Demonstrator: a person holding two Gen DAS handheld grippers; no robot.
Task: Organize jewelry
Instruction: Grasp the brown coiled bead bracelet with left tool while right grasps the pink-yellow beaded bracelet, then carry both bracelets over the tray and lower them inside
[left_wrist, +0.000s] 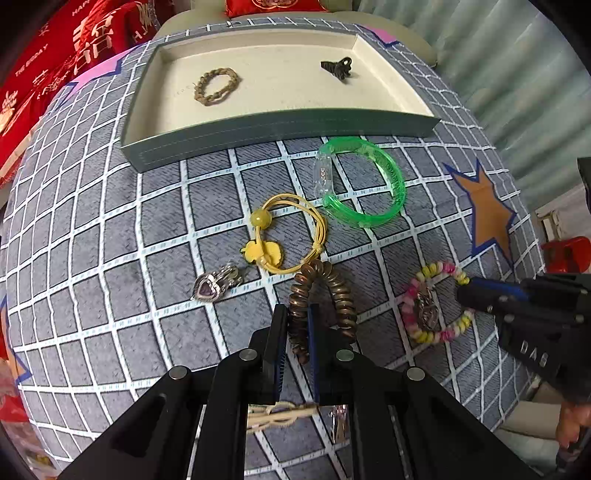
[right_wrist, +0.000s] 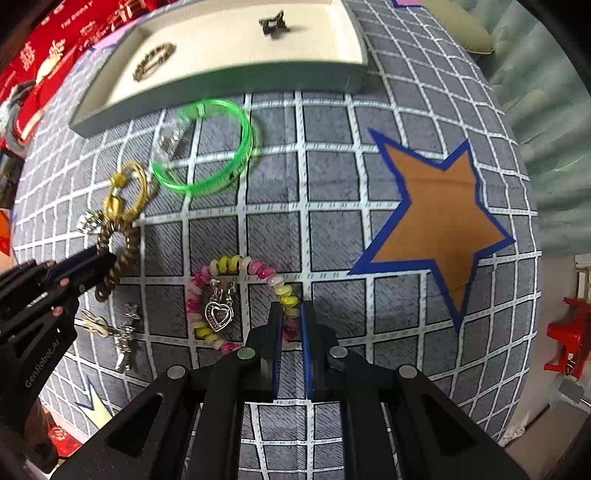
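Observation:
On the checked cloth, my left gripper is shut on one side of a brown spiral hair tie, which shows between its fingers. My right gripper is shut on the right side of a pink and yellow spiral bracelet. A silver heart charm lies inside that loop. The grey tray at the far side holds a braided brown bracelet and a dark clip. In the left wrist view the right gripper reaches in from the right.
A green bangle, a yellow cord bracelet and a silver heart pendant lie loose between the tray and my grippers. More silver pieces lie near the front left. An orange star is printed on the cloth at the right.

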